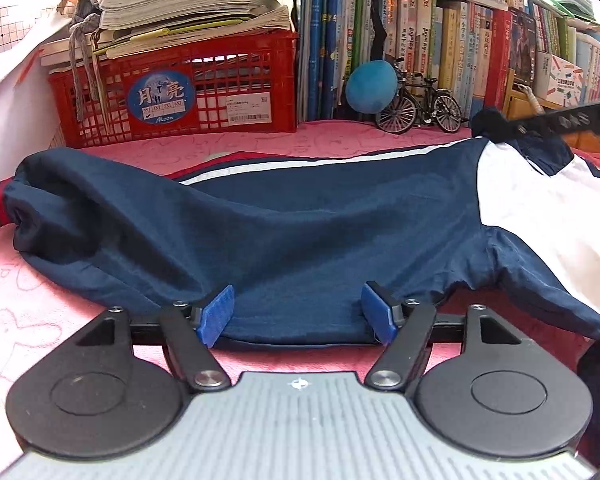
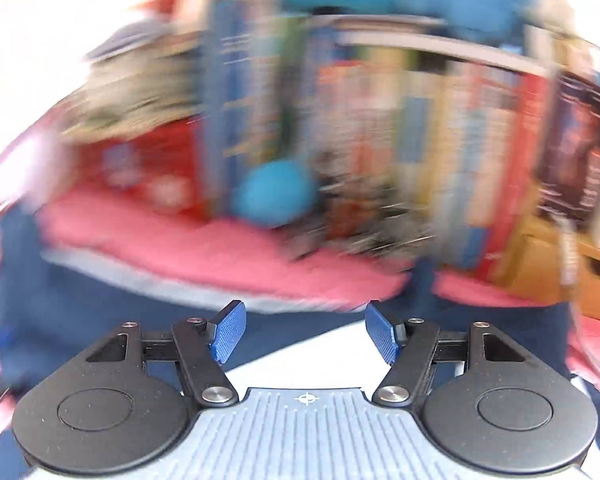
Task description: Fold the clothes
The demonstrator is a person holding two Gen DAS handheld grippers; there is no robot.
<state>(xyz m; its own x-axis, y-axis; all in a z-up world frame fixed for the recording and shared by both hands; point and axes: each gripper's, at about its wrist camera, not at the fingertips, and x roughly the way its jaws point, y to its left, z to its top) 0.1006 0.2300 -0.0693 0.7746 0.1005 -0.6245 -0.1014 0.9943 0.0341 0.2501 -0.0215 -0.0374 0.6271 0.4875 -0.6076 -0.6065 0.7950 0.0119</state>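
Jacket spread across the pink cloth, both grippers held wide.

The navy jacket (image 1: 300, 240) is straddled at its near hem by the parted left gripper (image 1: 298, 314), nothing pinched; rightward, the right gripper (image 2: 305, 330) is seen spread, empty, over blurred navy-and-white fabric.

Left gripper (image 1: 300, 314) and right gripper (image 2: 305, 330) both level, blue-padded fingers spread wide, nothing clamped.

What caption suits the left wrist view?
Open left gripper straddling the navy jacket's hem on a pink towel.
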